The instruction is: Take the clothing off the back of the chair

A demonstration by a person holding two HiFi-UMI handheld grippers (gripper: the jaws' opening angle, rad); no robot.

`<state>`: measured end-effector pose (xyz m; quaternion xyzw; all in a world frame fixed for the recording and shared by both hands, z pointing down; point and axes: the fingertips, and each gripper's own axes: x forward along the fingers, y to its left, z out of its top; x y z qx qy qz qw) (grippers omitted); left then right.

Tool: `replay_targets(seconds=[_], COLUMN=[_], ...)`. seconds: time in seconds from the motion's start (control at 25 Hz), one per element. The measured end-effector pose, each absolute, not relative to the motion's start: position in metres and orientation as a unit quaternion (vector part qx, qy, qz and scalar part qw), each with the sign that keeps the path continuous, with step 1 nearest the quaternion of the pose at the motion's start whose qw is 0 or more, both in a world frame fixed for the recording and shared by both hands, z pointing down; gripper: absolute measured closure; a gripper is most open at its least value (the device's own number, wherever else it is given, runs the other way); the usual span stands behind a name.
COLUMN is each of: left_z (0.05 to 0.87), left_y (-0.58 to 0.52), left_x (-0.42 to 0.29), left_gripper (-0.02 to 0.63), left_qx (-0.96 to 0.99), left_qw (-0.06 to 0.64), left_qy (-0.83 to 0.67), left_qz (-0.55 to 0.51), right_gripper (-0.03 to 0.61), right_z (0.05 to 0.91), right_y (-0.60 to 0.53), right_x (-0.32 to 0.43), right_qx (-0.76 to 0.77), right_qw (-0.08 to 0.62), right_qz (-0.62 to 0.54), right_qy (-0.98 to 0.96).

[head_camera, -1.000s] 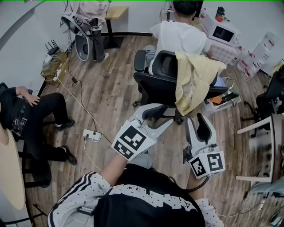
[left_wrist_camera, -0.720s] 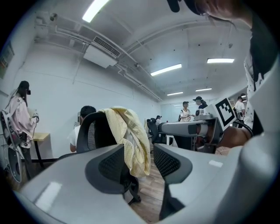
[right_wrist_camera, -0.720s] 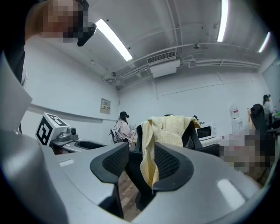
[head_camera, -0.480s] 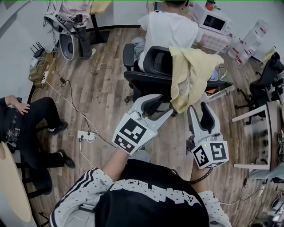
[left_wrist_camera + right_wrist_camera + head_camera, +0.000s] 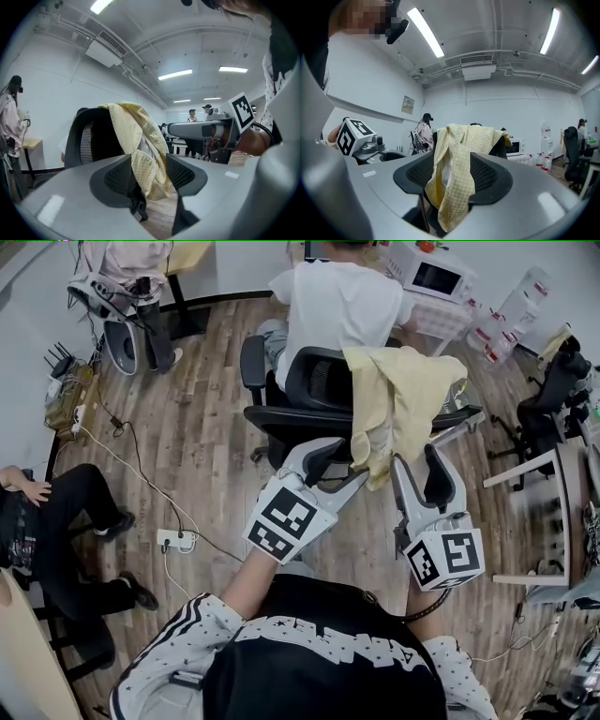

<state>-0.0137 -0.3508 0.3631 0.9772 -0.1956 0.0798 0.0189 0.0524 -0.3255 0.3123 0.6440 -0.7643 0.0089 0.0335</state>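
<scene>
On the chair (image 5: pixel 314 381), clothing (image 5: pixel 405 395) half hiding it, left gripper (image 5: pixel 336 463), right gripper (image 5: pixel 420 474), jaws just opened, framing clothing, ungripped

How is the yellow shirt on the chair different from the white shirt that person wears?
The yellow shirt has little checks; the white shirt is plain. The yellow shirt hangs loose over the chair back; the white shirt is being worn. Both are at that chair.

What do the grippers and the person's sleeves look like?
Both the left gripper and the right gripper are light grey, with curved jaws, dark meshed pads and a white cube bearing black square markers. The sleeves are white with dark dots.
</scene>
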Motion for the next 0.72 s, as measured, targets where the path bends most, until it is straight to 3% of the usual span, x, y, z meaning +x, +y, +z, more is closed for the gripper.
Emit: replay_targets(seconds=[0.72], left_z=[0.362], left_y=[-0.388], left_x=[0.009], left_gripper=[0.4], left_qx=[0.984], left_qw=[0.018], left_qy=[-0.166], left_qz=[0.061], right_gripper=[0.325], right_z=[0.313], right_y=[-0.382], right_x=[0.059], right_qx=[0.661], right_qw=[0.091], right_qz=[-0.031], right_qy=[-0.744])
